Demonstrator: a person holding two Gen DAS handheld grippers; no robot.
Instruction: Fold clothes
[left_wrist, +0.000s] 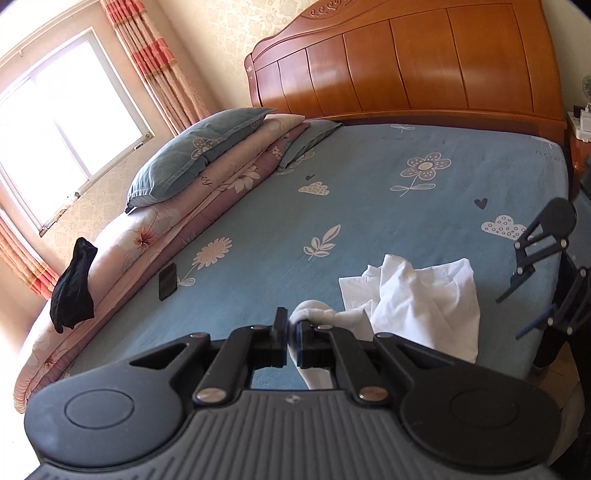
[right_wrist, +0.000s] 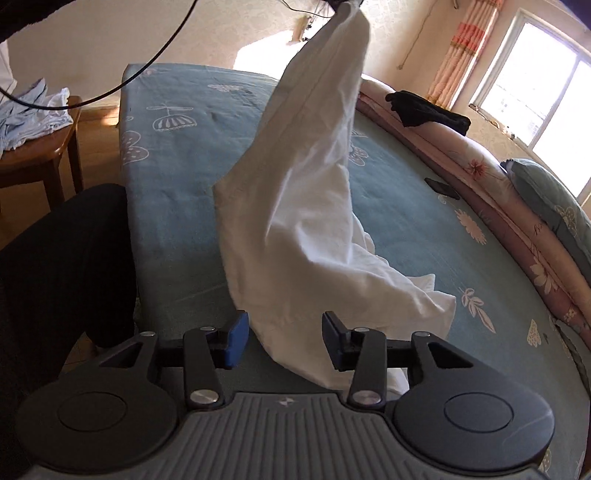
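A white garment (left_wrist: 417, 295) lies crumpled on the blue flowered bed sheet (left_wrist: 369, 177) near the front edge. My left gripper (left_wrist: 291, 328) is shut on a bunched corner of it. In the right wrist view the same garment (right_wrist: 306, 184) hangs in a long drape from the top edge down to the sheet (right_wrist: 177, 166). My right gripper (right_wrist: 284, 332) stands open with the garment's lower fold between its fingers, and neither pad presses on it. In the left wrist view the right gripper (left_wrist: 508, 318) shows at the bed's right edge, jaws apart.
A black garment (left_wrist: 72, 291) lies on a folded quilt (right_wrist: 480, 158) along the bed's far side, with a phone (left_wrist: 167, 281) beside it. Pillows (left_wrist: 192, 155) rest by the wooden headboard (left_wrist: 406, 62). A wooden stool (right_wrist: 55, 147) bears light blue clothes (right_wrist: 33, 114). A person's dark leg (right_wrist: 66, 258) stands by the bed.
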